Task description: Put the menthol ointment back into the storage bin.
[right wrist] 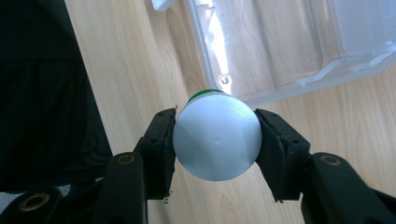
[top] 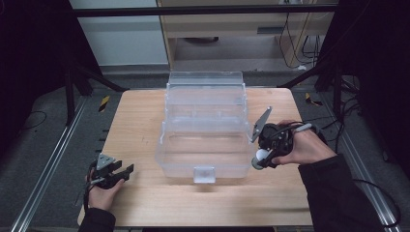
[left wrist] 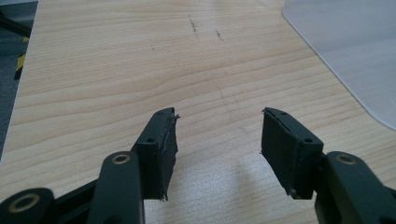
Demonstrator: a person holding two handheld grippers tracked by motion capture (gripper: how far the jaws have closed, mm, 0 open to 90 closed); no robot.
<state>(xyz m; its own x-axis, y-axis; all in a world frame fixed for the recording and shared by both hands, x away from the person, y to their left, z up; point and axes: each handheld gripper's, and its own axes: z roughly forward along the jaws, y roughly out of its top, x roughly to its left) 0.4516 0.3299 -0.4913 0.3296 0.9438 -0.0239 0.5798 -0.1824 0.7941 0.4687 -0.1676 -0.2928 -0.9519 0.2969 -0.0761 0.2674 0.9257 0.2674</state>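
The left gripper (top: pixel 126 170) rests empty on the bench (top: pixel 145 203), fingers (left wrist: pixel 161 149) spread apart. The right gripper (right wrist: pixel 215 142) pinches a white bottle (right wrist: pixel 217 142), perhaps green-banded, at the near right corner of the clear box (top: pixel 205 121). This looks like the carrying step; next the bottle needs lifting over the rim and lowering inside.

Right gripper (right wrist: pixel 215 144): black jaws, white round-ended object (right wrist: pixel 215 142) clamped between them, thin green band (right wrist: pixel 204 94) showing at its far edge. Beyond the jaws: clear, colourless plastic box (right wrist: pixel 299 42). Left gripper (left wrist: pixel 217 142): black jaws, brass-coloured rivets; under and ahead of them a light wood-grain tabletop (left wrist: pixel 116 70) with a few dark scuffs. Grey three-cornered plate (top: pixel 104 161) on top. Person's sleeves (top: pixel 338 193) black. Yellow-black hazard tape (top: pixel 104 103) on the grey floor.
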